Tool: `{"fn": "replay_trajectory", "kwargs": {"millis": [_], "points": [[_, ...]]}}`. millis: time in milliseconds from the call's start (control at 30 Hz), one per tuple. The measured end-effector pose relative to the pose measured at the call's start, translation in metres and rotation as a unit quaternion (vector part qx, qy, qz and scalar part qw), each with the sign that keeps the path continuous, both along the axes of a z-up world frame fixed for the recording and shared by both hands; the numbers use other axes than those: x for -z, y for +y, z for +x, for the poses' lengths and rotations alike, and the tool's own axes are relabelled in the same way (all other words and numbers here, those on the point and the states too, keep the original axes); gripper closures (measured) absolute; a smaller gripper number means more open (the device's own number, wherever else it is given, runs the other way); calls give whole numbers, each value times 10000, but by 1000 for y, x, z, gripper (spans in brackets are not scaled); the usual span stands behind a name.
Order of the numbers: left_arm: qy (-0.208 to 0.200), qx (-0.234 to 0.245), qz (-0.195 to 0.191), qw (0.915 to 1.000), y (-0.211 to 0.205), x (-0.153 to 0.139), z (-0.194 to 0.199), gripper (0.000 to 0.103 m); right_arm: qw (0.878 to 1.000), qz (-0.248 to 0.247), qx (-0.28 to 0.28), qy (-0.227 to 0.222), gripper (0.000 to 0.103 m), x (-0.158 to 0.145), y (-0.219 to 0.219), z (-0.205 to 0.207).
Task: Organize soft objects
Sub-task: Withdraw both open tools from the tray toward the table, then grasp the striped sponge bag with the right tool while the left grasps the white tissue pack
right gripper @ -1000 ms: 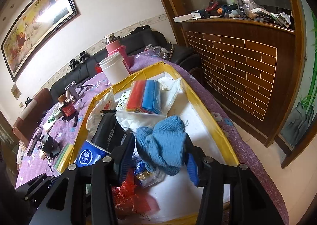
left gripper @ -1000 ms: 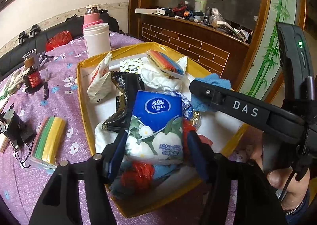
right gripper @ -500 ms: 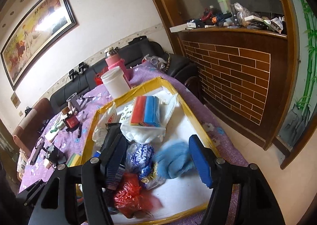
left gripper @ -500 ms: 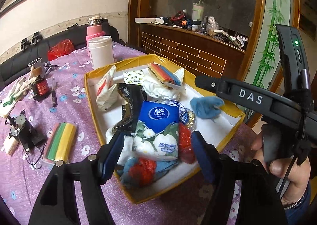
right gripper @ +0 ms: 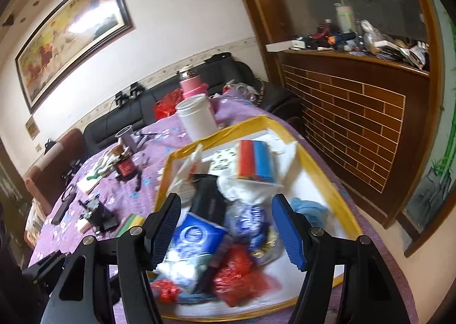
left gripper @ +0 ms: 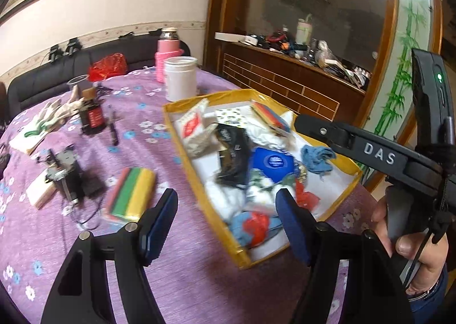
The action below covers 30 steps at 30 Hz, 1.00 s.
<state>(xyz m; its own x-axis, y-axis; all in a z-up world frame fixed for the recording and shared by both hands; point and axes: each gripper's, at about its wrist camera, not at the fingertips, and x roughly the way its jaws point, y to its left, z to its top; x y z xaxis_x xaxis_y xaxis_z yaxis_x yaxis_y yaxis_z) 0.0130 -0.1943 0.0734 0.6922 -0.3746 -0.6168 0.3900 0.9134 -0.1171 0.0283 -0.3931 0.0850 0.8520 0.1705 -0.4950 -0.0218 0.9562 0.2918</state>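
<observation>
Soft objects point(left gripper: 265, 170) lie heaped in the yellow tray point(left gripper: 182, 153) on the desk; both tools, left point(left gripper: 226, 227) and right point(right gripper: 225, 227), gape empty. Another grab into the loose pile could snag neighbouring items.

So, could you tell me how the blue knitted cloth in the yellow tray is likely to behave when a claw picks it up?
The blue knitted cloth lies crumpled and shapeless, so it would probably sag and dangle rather than hold any form. It looks light for its bulk, being loose knit. Its loose strands might snag on a pad or drag over the yellow tray, which it lies close to.
</observation>
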Motion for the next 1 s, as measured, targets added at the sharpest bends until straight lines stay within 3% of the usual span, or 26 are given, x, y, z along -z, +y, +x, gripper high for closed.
{"fn": "replay_trajectory", "kwargs": {"millis": [300,567,800,1000], "points": [[48,-456,-96,9989,64,1,-10,31,9989,-181,-420,59,33,-2,47,0],[311,-1130,-118,9930,147,17,-21,31,9928,-172,-1130,372,32,6,105,7],[430,-2055,-51,9777,208,39,-22,30,9811,-328,-1608,1023,30,26,174,31],[634,-2094,-496,9745,229,50,-21,30,9742,-332,-1372,1762,30,53,205,70]]}}
